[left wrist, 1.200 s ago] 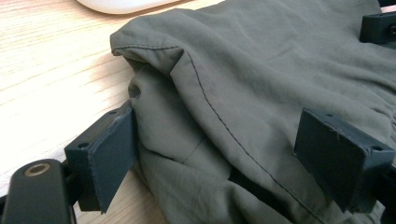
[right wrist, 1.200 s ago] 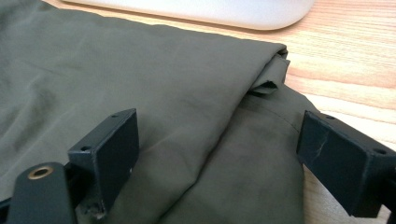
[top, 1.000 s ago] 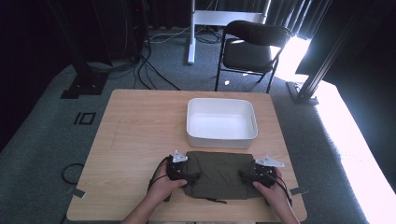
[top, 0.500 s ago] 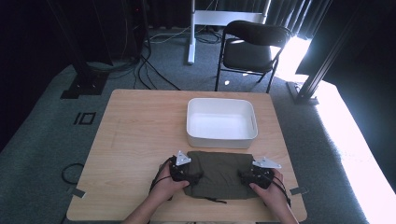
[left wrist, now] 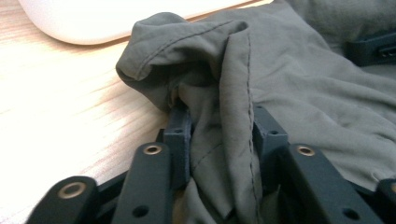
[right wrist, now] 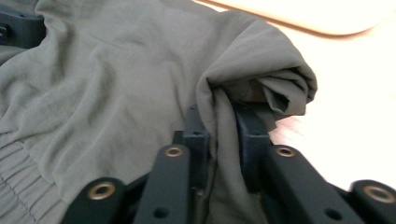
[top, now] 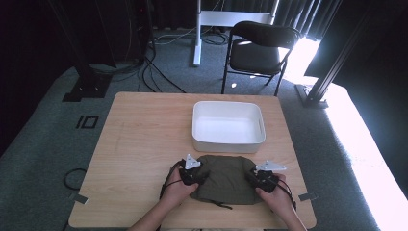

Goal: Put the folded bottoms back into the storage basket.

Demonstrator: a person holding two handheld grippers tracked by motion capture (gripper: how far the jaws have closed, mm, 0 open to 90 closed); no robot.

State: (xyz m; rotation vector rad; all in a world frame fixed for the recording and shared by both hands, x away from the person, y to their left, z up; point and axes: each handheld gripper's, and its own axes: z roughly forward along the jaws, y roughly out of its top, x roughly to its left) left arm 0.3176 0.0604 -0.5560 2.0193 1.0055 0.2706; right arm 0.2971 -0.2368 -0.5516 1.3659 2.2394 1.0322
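Lab: rig posts (top: 332,72), floor cables (top: 159,72)

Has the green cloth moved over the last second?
Yes. Its far edge has pulled back toward the person: the olive-green fabric garment looks more bunched, leaving a wider gap to the white rectangular plastic tub.

Olive-green garment (top: 223,179), folded, lying on the desk (top: 139,144).

The cloth forms a compact, roughly rectangular bundle near the desk's front edge, just in front of the white tray (top: 228,126). Its left and right ends are bunched into raised, creased folds, each pinched between the jaws of a tool: left tool (top: 188,174), right tool (top: 262,178). A stitched seam and ribbed hem are visible; a dark cord trails from the front edge.
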